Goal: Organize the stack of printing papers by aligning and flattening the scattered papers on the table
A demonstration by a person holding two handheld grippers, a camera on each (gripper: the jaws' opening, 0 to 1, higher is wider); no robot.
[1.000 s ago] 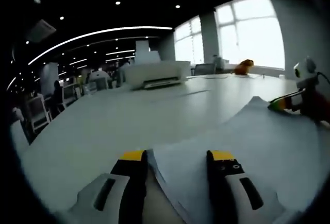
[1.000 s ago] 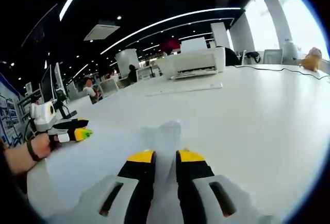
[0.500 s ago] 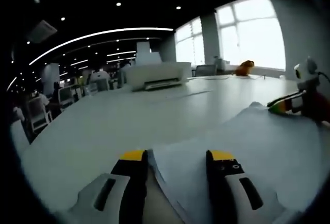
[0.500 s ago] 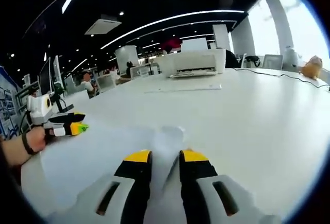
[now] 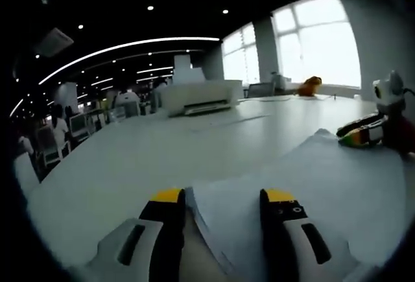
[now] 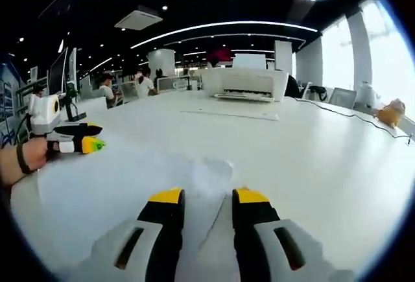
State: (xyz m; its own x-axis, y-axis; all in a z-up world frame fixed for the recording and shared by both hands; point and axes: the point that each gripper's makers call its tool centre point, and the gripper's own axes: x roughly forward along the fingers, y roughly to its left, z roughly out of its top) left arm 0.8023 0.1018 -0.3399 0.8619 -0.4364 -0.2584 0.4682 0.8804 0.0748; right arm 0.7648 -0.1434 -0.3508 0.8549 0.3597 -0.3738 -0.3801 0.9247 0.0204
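White printing papers (image 5: pixel 311 185) lie spread across a broad white table (image 5: pixel 130 159), a corner reaching between the parted jaws of the yellow-tipped left gripper (image 5: pixel 224 198). A boxy white printer (image 5: pixel 198 94) stands well beyond. The yellow-tipped right gripper (image 6: pixel 207 196), jaws apart, straddles a raised paper corner at the sheets' other side.

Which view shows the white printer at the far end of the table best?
The right gripper view: the white box-shaped printer sits near centre, evenly lit, its front slot visible. The left gripper view shows it dimmer, beside glaring windows.
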